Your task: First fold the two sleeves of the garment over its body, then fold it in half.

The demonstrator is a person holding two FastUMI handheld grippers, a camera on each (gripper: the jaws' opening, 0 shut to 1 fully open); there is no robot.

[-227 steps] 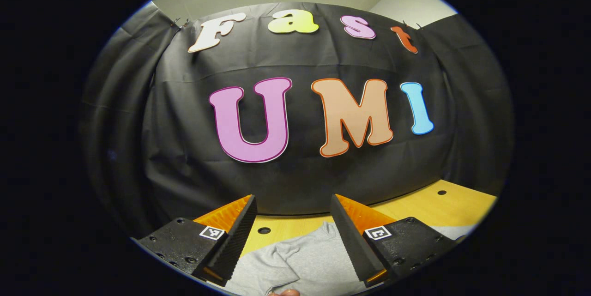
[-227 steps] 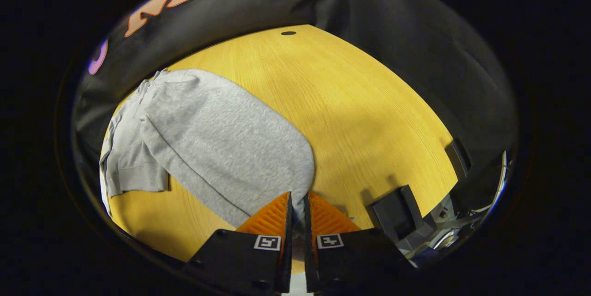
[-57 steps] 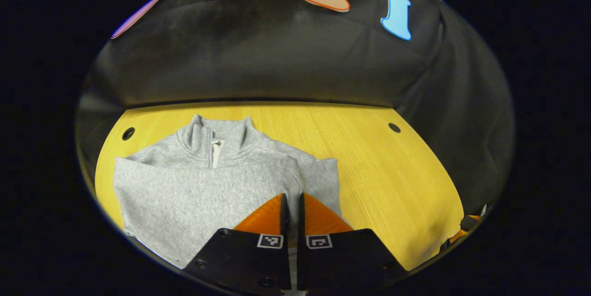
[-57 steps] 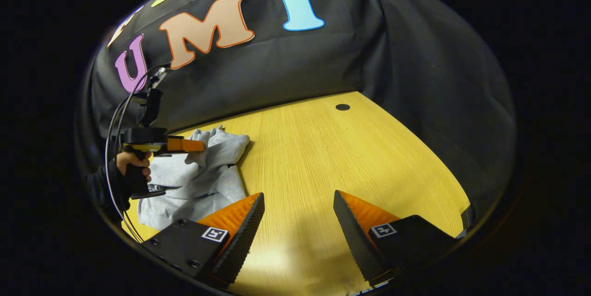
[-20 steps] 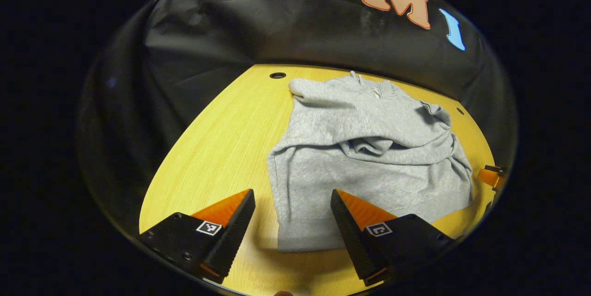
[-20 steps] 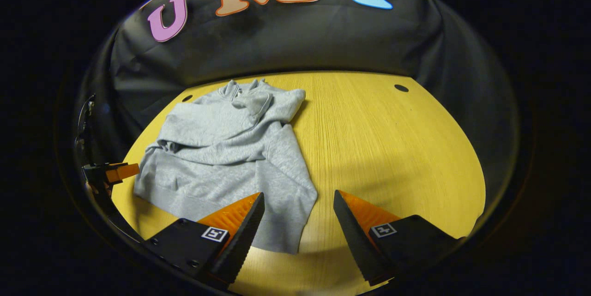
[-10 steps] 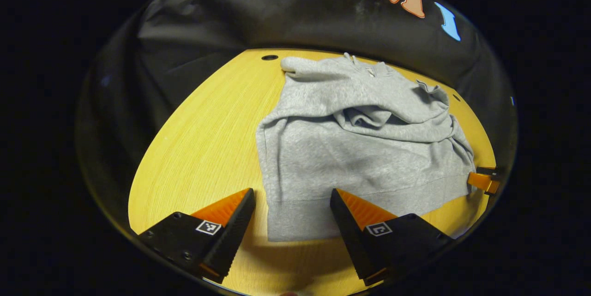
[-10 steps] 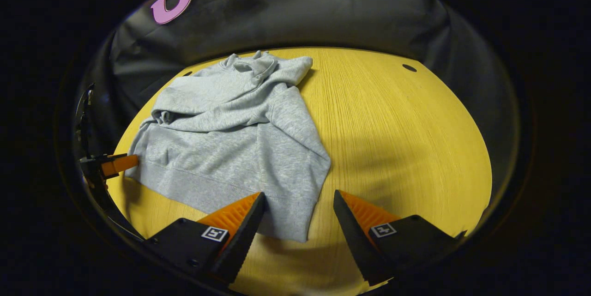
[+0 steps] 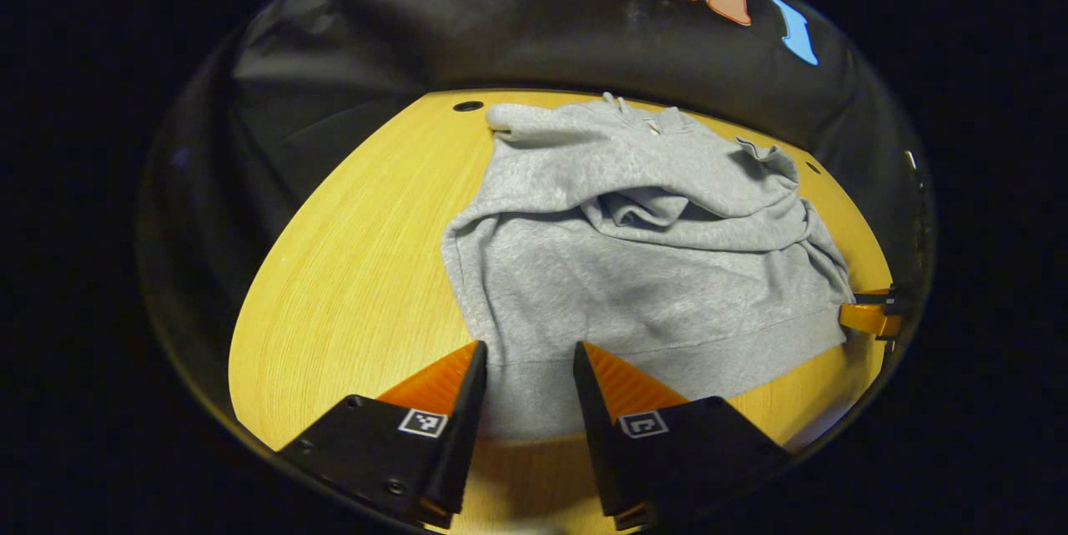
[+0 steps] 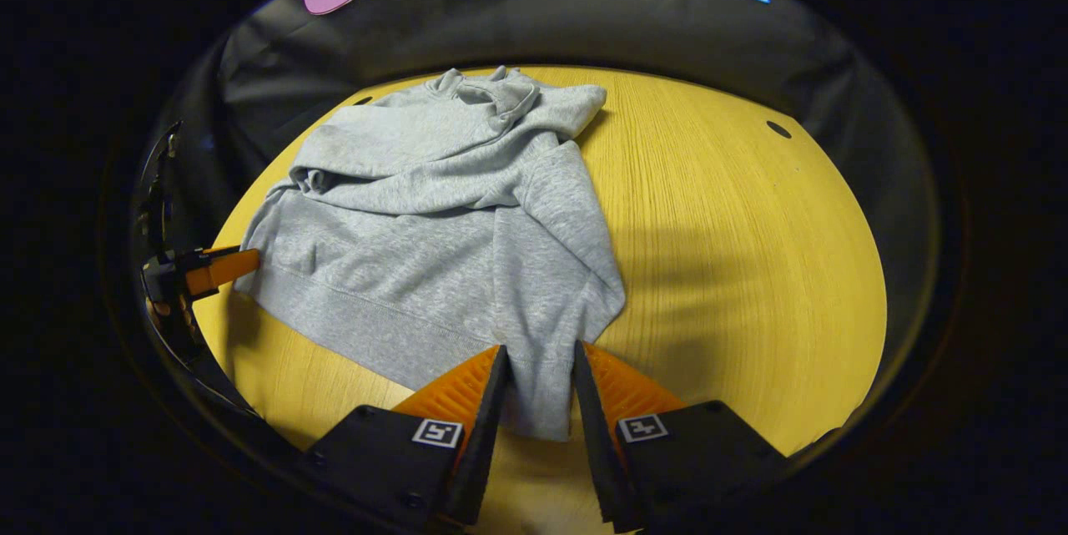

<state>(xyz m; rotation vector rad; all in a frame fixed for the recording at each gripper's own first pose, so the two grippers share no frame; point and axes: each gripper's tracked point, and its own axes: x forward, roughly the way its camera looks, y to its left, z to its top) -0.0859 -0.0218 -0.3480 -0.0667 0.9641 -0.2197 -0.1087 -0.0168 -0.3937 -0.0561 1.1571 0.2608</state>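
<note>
A grey zip-collar sweatshirt (image 9: 634, 268) lies on the yellow wooden table (image 9: 350, 251), collar at the far end, both sleeves lying rumpled across its body. My left gripper (image 9: 528, 347) straddles the near left corner of the hem, jaws narrowed but still apart. In the right gripper view the sweatshirt (image 10: 434, 226) lies ahead and to the left, and my right gripper (image 10: 538, 349) straddles the near right hem corner, its jaws likewise narrowed with cloth between them. Each view catches the other gripper's orange finger at the hem's opposite end: right gripper (image 9: 868, 314), left gripper (image 10: 209, 268).
The table (image 10: 734, 251) stretches bare to the right of the garment. A small round hole (image 10: 778, 129) sits near its far right edge and another hole (image 9: 468, 106) by the far left. Black cloth walls close in behind the table.
Both grippers have moved forward and down onto the hem corners, and their jaws have closed from wide open to a narrow gap around the cloth. The garment has not moved.
</note>
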